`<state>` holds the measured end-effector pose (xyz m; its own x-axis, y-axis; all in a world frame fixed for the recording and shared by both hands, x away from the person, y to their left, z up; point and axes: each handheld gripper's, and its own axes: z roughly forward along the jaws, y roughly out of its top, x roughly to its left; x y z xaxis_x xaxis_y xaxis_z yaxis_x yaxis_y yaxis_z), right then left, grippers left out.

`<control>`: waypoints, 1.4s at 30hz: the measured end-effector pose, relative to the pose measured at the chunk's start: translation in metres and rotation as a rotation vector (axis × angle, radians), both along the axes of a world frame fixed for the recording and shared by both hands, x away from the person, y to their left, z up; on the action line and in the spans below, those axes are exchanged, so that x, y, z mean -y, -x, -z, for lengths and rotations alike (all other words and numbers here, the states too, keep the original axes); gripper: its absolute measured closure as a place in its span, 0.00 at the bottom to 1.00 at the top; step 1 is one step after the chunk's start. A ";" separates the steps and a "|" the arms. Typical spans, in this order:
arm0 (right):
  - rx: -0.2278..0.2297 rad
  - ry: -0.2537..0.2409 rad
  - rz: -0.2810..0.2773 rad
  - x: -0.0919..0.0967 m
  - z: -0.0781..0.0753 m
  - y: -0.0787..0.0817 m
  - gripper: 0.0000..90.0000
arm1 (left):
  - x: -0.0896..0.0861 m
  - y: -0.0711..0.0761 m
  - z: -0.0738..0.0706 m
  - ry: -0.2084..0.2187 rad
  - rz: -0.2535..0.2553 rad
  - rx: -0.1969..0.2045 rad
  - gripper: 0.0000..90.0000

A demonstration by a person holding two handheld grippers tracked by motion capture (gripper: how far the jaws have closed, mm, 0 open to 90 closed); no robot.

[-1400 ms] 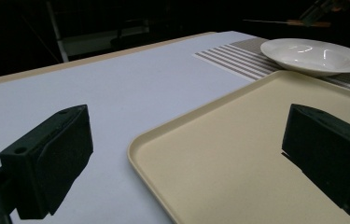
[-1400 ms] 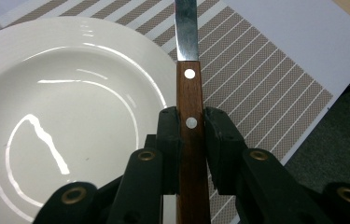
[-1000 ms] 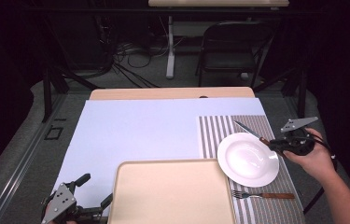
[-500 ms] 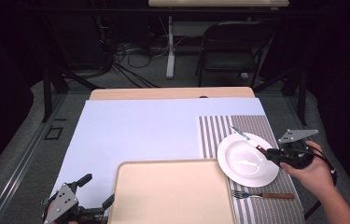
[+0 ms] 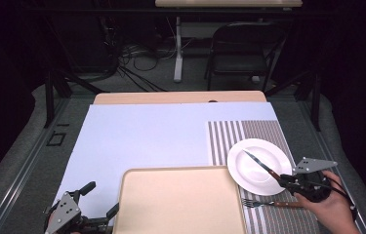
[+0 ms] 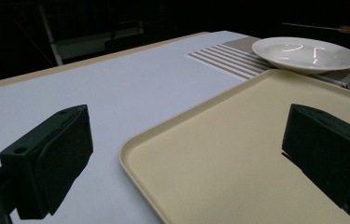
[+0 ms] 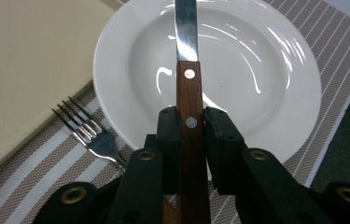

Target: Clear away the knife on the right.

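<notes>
The right tool [image 7: 192, 122] is clenched on the wooden handle of a knife [image 7: 187, 88], its jaws nearly closed against the handle's sides. The blade points out above the white plate [image 5: 258, 165], which sits on the striped placemat [image 5: 263, 131]. A fork [image 5: 268, 203] lies on the mat just beside the plate, next to the beige tray [image 5: 180, 202] on the desk [image 5: 146, 131]. The left tool [image 6: 186, 158] hovers released, jaws wide, over the tray's near corner. Compared with a second ago, the right tool and knife have shifted nearer the person, and the blade now crosses the plate.
</notes>
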<state>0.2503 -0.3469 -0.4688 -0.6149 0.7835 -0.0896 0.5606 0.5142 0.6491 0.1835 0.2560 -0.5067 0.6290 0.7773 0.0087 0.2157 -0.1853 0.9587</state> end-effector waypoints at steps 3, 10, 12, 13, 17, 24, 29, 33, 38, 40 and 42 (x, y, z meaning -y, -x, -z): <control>-0.009 -0.004 0.011 -0.004 0.002 0.010 0.85 | 0.000 0.000 0.000 -0.001 0.000 0.000 0.03; 0.004 -0.002 0.001 -0.023 0.008 0.027 0.85 | 0.000 0.000 0.000 0.000 0.003 -0.001 0.03; 0.002 -0.014 -0.014 -0.027 0.009 0.028 0.85 | 0.000 0.000 0.000 -0.004 0.004 -0.001 0.02; -0.003 -0.002 -0.025 -0.035 0.010 0.032 0.85 | 0.000 -0.001 0.000 -0.008 0.006 -0.002 0.02; -0.005 -0.014 -0.048 -0.050 0.012 0.036 0.85 | 0.001 -0.001 0.000 -0.002 0.006 -0.005 0.03; -0.011 -0.020 -0.114 -0.092 0.016 0.046 0.85 | 0.002 0.000 0.000 -0.006 0.008 -0.001 0.03; -0.014 -0.012 -0.133 -0.111 0.022 0.053 0.85 | 0.001 0.000 0.000 -0.006 0.007 0.000 0.03; -0.018 -0.014 -0.158 -0.121 0.029 0.061 0.85 | 0.001 0.000 0.000 -0.008 0.010 -0.002 0.02; -0.037 -0.035 -0.159 -0.127 0.043 0.064 0.85 | 0.002 -0.001 0.001 -0.004 0.011 -0.007 0.03; -0.045 -0.049 -0.169 -0.129 0.048 0.064 0.85 | 0.002 -0.002 0.001 -0.006 0.014 -0.005 0.02; -0.055 -0.053 -0.176 -0.132 0.053 0.063 0.85 | 0.003 -0.003 0.001 -0.018 0.020 -0.012 0.02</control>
<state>0.1869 -0.2147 -0.5220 -0.7456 0.6662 -0.0142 0.5001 0.5736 0.6488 0.1865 0.2534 -0.5082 0.6448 0.7642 0.0155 0.2229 -0.2074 0.9525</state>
